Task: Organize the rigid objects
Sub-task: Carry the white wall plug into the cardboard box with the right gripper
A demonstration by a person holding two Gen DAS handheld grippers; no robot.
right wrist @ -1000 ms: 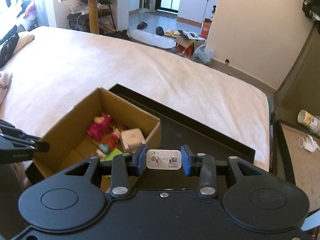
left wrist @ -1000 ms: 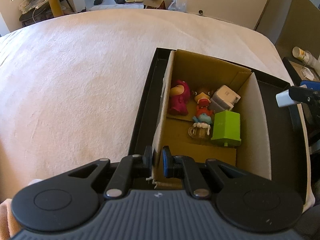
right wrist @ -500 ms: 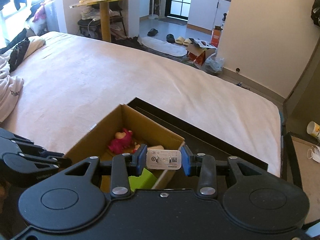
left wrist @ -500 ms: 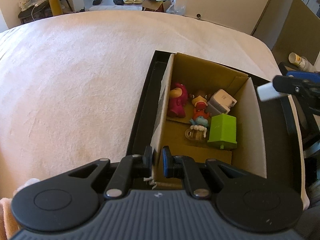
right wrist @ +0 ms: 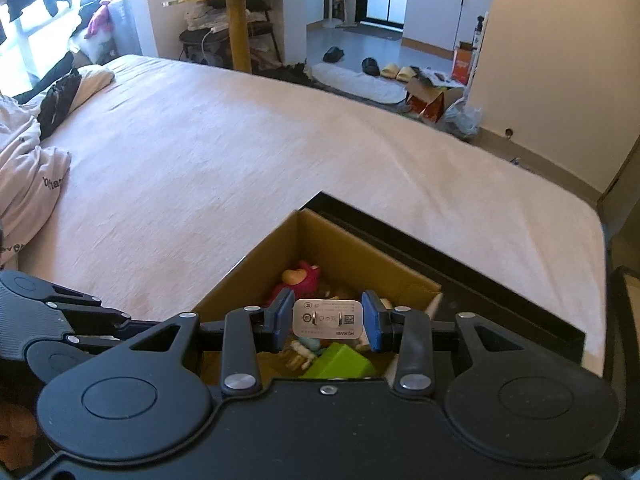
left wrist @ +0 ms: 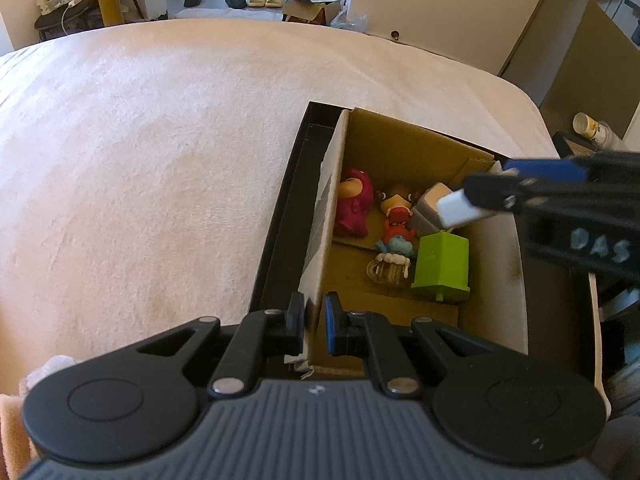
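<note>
Wide pink bed [left wrist: 140, 152], bearing a black tray [left wrist: 276, 236] with a cardboard box [left wrist: 400, 152] inside it. In the box: a green block [left wrist: 442, 268], a red plush [left wrist: 354, 206], a gray cube [left wrist: 428, 210], small figurines [left wrist: 396, 236].

Left gripper [left wrist: 314, 322]: fingers pinched together on the box's near-left wall, steadying it. Right gripper [right wrist: 327, 320]: fingers clamped on a white charger [right wrist: 328, 318], poised above the box's right half, over the green block and gray cube.

Risks, as a judgement: released from this height, likely to bounce off the green block, tip it, or knock the figurines. Released too far right, could clip the rim and drop into the tray. Thin wall under the left fingers, prone to buckling or dragging the box.
</note>
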